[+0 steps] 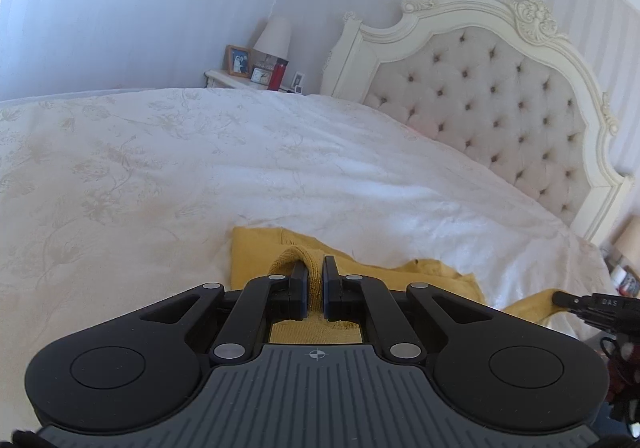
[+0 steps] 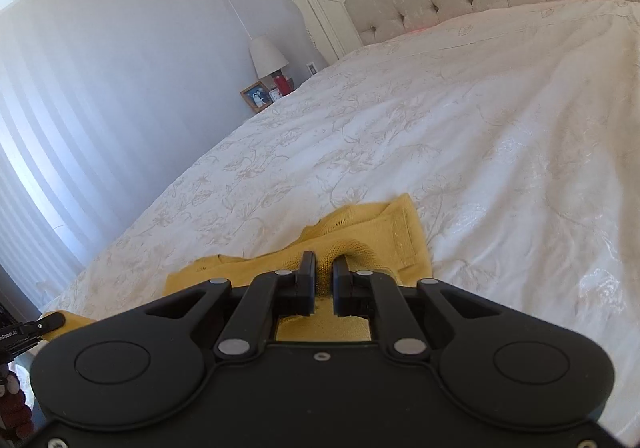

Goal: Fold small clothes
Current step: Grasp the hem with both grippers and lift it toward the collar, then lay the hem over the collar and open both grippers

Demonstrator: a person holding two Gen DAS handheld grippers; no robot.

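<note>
White floral bedspread (image 1: 200, 167) across the middle, cream tufted headboard (image 1: 500, 99) at two o'clock, lamp (image 1: 273, 35), framed photo (image 1: 237, 61) and red bottle (image 1: 278, 75) at twelve o'clock, striped wall (image 1: 120, 7) behind.

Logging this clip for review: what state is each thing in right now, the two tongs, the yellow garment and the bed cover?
Left tongs: shut on the yellow garment, knit edge pinched between them.
Right tongs: shut on the yellow garment, at another edge.
Yellow garment: rumpled, partly lifted at both grips, far end resting on the bed cover.
Bed cover: spread over the bed, lightly wrinkled.
</note>
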